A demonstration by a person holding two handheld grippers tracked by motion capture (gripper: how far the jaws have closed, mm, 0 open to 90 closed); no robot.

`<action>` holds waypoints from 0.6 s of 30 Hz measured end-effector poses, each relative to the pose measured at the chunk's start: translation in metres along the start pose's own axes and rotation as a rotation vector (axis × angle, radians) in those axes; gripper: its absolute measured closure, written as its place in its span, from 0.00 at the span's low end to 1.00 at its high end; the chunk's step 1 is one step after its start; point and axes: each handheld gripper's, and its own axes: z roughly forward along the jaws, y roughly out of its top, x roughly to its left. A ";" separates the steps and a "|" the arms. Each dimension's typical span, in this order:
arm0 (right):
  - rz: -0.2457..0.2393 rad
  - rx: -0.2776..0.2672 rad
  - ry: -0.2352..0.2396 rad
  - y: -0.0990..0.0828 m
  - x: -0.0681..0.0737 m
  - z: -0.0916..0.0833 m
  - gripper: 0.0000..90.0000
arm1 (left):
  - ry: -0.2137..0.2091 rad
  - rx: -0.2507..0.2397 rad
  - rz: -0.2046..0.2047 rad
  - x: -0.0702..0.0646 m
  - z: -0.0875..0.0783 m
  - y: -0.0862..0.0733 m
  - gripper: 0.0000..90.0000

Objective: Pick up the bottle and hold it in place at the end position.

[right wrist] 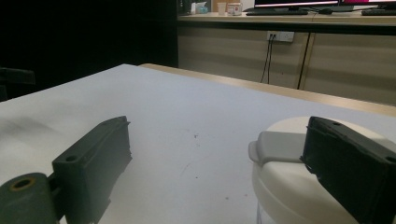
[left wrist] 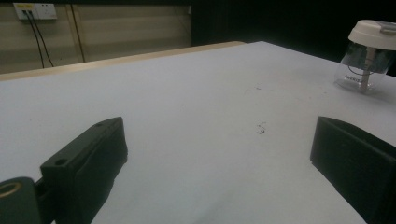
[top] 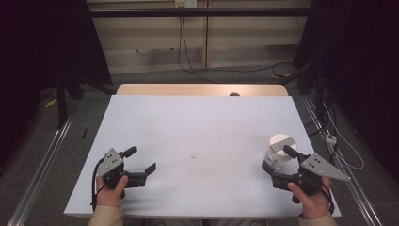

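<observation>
Clear plastic jar (top: 279, 155) with white lid (right wrist: 299, 158) near right tabletop (top: 197, 136) edge, just beyond right gripper (top: 280, 163), jaws spread and empty like left gripper (top: 140, 160); likely light, rigid, slick-walled, best gripped across body below lid.

A lab or office workroom, by the look of it: black curtains (top: 42, 42) hang at both sides of the frame, floor rails (top: 40, 160) flank the white-topped table (top: 197, 127), cables drop from a wall socket (top: 185, 4), and monitors (right wrist: 299, 3) line the top-right desk.
</observation>
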 end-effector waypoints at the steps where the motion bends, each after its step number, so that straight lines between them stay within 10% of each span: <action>1: -0.002 0.002 -0.004 0.002 -0.002 0.001 0.07 | 0.000 0.000 -0.001 0.000 0.000 0.000 0.04; 18: -0.025 0.038 -0.137 0.008 -0.039 0.011 0.05 | -0.006 0.002 0.000 0.000 0.000 0.000 0.04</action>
